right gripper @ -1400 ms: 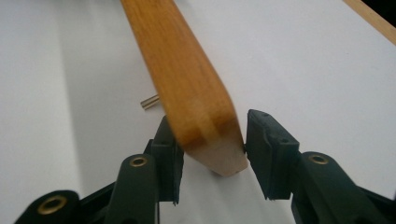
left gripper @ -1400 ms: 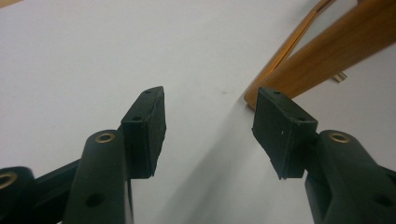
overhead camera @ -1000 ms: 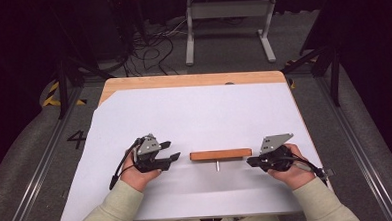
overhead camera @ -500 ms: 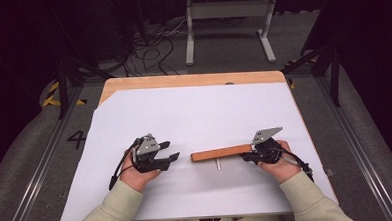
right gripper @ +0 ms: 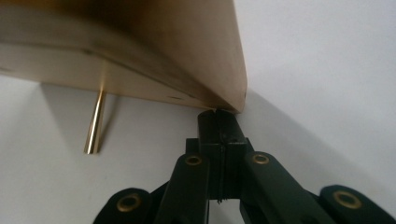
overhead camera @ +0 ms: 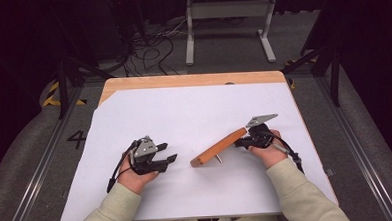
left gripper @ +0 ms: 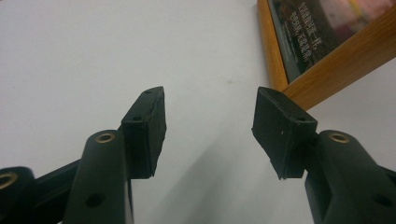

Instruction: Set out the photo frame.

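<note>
A small wooden picture frame stands slantwise on the white sheet, propped by a brass pin on its near side. My right gripper is shut, and its closed tips touch the frame's right end. The right gripper view has the shut right gripper against the frame's lower corner, with the pin at the left. My left gripper rests open on the sheet, left of the frame and apart from it. Nothing lies between the left gripper's pads, and the frame's corner shows beyond them.
The sheet covers most of a wooden table. Beyond its far edge the floor holds cables and a grey metal stand. A painted "4" marks the floor at the left.
My right gripper has moved left and away from me, pushing the frame's right end. The frame has swung from level to slanted. The left gripper has stayed put.
</note>
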Demonstrator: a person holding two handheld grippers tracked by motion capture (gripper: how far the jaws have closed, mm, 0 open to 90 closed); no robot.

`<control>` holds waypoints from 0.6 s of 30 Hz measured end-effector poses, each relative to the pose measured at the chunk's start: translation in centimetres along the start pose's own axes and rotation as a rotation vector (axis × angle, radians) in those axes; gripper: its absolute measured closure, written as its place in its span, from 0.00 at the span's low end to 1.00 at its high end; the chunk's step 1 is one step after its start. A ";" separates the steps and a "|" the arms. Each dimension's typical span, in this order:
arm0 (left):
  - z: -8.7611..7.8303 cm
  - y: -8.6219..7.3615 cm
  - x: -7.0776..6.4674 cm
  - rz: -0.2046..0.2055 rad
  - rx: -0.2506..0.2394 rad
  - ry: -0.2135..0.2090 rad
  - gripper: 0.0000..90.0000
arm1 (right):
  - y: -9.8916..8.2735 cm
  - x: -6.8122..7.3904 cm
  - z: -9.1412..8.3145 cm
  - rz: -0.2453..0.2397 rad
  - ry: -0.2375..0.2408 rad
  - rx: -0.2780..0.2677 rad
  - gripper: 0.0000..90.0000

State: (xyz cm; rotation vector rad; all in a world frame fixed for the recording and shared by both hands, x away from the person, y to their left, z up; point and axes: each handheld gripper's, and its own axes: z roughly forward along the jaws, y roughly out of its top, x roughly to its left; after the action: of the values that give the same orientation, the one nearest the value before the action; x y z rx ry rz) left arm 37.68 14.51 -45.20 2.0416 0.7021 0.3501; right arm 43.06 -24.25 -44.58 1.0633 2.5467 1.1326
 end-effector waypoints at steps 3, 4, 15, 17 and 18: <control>-0.2 -0.2 0.1 -0.002 -0.001 0.006 0.49 | 0.6 -0.2 0.8 0.024 0.001 -0.016 1.00; -0.3 -0.3 0.1 -0.004 0.000 0.009 0.49 | 1.0 -0.4 1.3 0.044 0.010 -0.028 1.00; -0.7 -0.6 0.1 -0.011 0.001 0.018 0.49 | 3.2 -0.8 3.9 0.073 0.028 -0.030 1.00; -0.7 -0.7 0.1 -0.012 -0.001 0.019 0.49 | 3.4 -0.9 4.5 0.094 0.045 -0.043 1.00; -0.7 -0.7 0.2 -0.014 -0.001 0.019 0.49 | 3.5 -1.0 4.8 0.109 0.057 -0.047 1.00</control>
State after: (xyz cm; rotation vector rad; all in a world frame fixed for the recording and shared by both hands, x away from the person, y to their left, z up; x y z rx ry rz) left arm 37.21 15.39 -45.41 2.0337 0.7272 0.3616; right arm 47.62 -20.47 -45.59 1.1873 2.5181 1.2611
